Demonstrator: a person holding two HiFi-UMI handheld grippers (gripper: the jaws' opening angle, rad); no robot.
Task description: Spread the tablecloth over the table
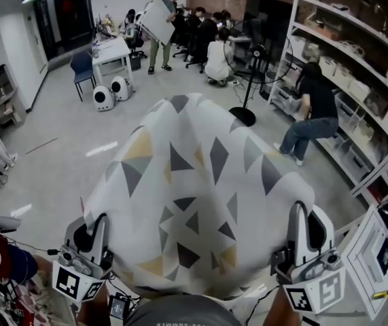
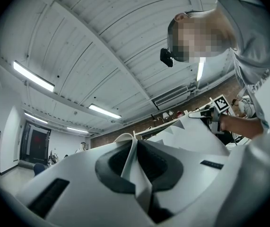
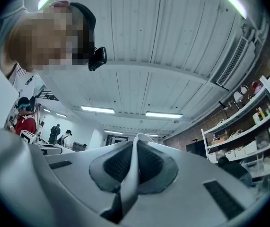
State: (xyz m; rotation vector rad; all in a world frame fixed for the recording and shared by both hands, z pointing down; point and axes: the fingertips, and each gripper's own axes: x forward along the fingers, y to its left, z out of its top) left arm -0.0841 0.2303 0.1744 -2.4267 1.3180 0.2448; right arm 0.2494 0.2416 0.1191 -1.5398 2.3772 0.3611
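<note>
Far left, back of room: two white rounded floor units [image 1: 111, 92] sit on the grey glossy floor [image 1: 51, 161], beside a blue chair [image 1: 81, 68].

Left gripper [image 1: 97, 236], bottom-left of head view, black-and-white marker cube [image 1: 71, 282] under it. Jaws are pinched tight on the cloth. In left gripper view the dark pads [image 2: 116, 167] press a thin upright white fold between them.

The white fabric tablecloth with grey, black and yellow triangles [image 1: 194, 182] hangs in the air, stretched between both grippers. It bulges up and away from the person, far end rounded over the floor. The near edge runs low across the frame from one gripper to the other. It hides whatever is under it, so I can't tell where the table is.

Right gripper [image 1: 302, 235], bottom-right, has its own marker cube [image 1: 310, 297]. The grip is the same: jaws clamped narrow on a cloth fold, pads [image 3: 117, 167] squeezing it in right gripper view. Left gripper view also shows it across the cloth, held in a hand [image 2: 239, 125].

Right of the cloth: black fan stand with round base [image 1: 243, 116], then a person in black top and blue jeans [image 1: 314, 111] bent toward a white metal shelving rack [image 1: 377, 63] along the right wall.
</note>
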